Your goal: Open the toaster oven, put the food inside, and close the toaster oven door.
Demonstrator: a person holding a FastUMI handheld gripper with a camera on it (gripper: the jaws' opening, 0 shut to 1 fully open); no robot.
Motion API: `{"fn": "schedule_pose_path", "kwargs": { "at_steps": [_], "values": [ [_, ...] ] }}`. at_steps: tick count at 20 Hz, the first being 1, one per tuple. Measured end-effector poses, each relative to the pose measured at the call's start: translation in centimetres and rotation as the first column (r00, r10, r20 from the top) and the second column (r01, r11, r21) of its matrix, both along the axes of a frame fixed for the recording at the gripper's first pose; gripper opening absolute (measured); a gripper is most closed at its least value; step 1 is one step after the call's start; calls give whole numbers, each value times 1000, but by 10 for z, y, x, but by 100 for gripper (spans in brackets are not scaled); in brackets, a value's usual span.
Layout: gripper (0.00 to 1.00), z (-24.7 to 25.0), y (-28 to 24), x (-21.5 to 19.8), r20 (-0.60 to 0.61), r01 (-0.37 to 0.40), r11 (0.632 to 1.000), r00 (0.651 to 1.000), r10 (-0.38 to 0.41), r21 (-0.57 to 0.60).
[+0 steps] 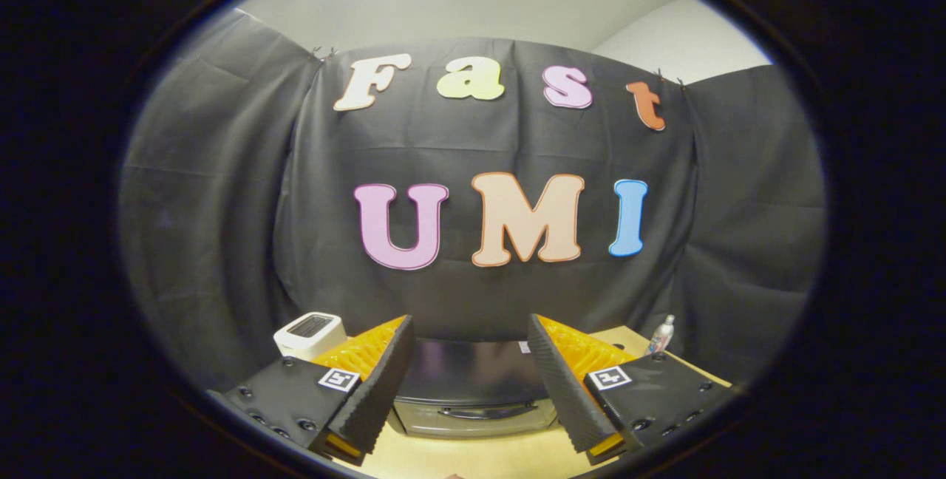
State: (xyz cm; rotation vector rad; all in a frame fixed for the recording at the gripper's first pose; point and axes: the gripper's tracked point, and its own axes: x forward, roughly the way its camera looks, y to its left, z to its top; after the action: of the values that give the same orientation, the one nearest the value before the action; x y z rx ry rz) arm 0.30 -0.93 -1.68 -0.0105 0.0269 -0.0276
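Gripper view, left to right. Furthest left, beyond the left finger: a small white appliance (309, 334) w/ a dark slotted top, sitting back near the booth wall, partly hidden by the finger. Then the left finger (373, 383), black ribbed pad w/ orange backing. Between the two fingers and just ahead of them: the toaster oven (473, 390), dark top, silver front, its handle (488, 412) a horizontal bar across the upper front. Door (473, 418) looks closed. Then the right finger (563, 383), same build. Past it, well apart at the back right of the wooden table (473, 457), a small white bottle (661, 334) standing upright.

Gripper (468, 383): jaws wide apart, nothing held, no contact w/ anything. Food not spotted from this angle, so can't say where it lies.

Key relation for the next move: the oven sits straight ahead and lower than the fingertips, roughly centred in the gap. Handle's long axis runs left–right, i.e. in line w/ the direction the jaws close. As held now, the fingers would close along the bar's length, not across it. My read: gripper prob needs to drop down, move fwd, and either roll a quarter turn to pinch the bar or hook one finger behind it to pull the door down. Task looks to be at the start, door-opening step not yet done.
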Motion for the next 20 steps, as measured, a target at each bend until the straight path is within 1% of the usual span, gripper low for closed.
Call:
{"fn": "schedule_pose_path", "kwargs": {
  "at_steps": [5,9,11,17,19,20],
  "values": [
    [96,-13,-10,5,-18,32,999,999,-32,-9],
    [96,-35,-20,16,-34,64,998,997,-64,-9],
    [96,-53,-27,23,-39,82,997,996,-82,-3],
    [97,-128,-39,44,-72,126,990,990,-122,58],
    [97,-149,-34,53,-70,118,989,991,-112,85],
    [97,-162,-35,56,-75,126,988,990,-120,87]
  ]
}}
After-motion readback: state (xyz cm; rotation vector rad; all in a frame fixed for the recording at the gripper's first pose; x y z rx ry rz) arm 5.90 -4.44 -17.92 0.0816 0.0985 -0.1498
